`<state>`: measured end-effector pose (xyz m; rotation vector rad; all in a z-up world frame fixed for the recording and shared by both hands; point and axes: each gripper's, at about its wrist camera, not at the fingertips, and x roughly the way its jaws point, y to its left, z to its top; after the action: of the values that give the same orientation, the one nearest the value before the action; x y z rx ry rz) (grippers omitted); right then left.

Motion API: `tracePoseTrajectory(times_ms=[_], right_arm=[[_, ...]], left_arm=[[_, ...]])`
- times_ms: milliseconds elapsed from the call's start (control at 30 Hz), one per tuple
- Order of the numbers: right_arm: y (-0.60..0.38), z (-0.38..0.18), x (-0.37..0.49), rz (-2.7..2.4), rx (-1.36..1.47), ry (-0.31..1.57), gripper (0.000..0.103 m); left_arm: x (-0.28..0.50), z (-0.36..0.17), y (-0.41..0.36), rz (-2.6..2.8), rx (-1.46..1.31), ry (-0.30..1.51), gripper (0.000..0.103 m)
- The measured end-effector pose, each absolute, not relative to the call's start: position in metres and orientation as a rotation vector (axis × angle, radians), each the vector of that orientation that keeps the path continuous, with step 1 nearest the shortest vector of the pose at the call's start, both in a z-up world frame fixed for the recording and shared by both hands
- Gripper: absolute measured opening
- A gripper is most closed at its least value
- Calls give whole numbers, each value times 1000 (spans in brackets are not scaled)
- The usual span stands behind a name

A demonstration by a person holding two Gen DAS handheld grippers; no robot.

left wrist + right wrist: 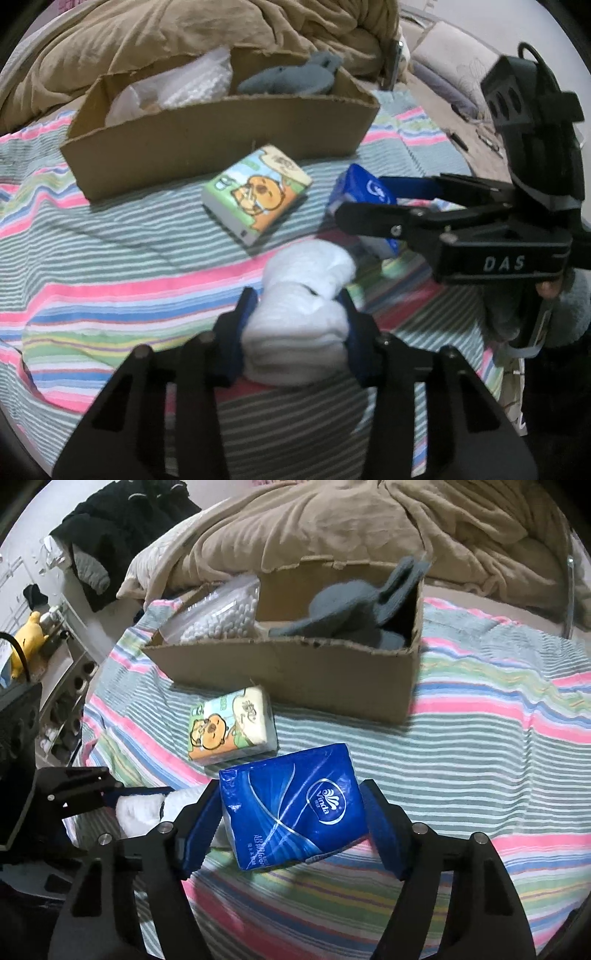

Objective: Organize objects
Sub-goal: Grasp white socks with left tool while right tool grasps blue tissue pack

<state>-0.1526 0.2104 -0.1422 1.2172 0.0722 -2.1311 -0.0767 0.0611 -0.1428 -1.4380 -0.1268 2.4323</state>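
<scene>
White sock bundle (299, 325) clamped in our left gripper (299, 328); blue tissue pack (291, 805) pinched in our right gripper (291, 812), both just before the cardboard box (295, 672). Pick-up done, we judge; next, carry both over its front wall.

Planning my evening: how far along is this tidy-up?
Partly done. The cardboard box already holds a grey sock and a cotton swab bag. The left gripper clamps a white sock bundle; the right gripper holds a blue tissue pack. The cartoon tissue pack remains on the bedspread.
</scene>
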Motion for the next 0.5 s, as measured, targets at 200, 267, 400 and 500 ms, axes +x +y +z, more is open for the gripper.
tracePoseTrajectory(times_ms=[200,267,400,500], right_arm=[[217,-117,-147,-2163,1139,50,76],[219,-109,-146,-2175,1115,48,76],[222,-96,-145,-2192,1080,50,76],[222,-89,-144,-2201,1064,44,76]], left_arm=[[-71,-127,57,2473,-1368,-144,44],[-70,-121,53,2487,-1353,-153,44],[-70,-108,43,2518,-1314,-170,44],[-70,-100,37,2542,-1292,-182,44]])
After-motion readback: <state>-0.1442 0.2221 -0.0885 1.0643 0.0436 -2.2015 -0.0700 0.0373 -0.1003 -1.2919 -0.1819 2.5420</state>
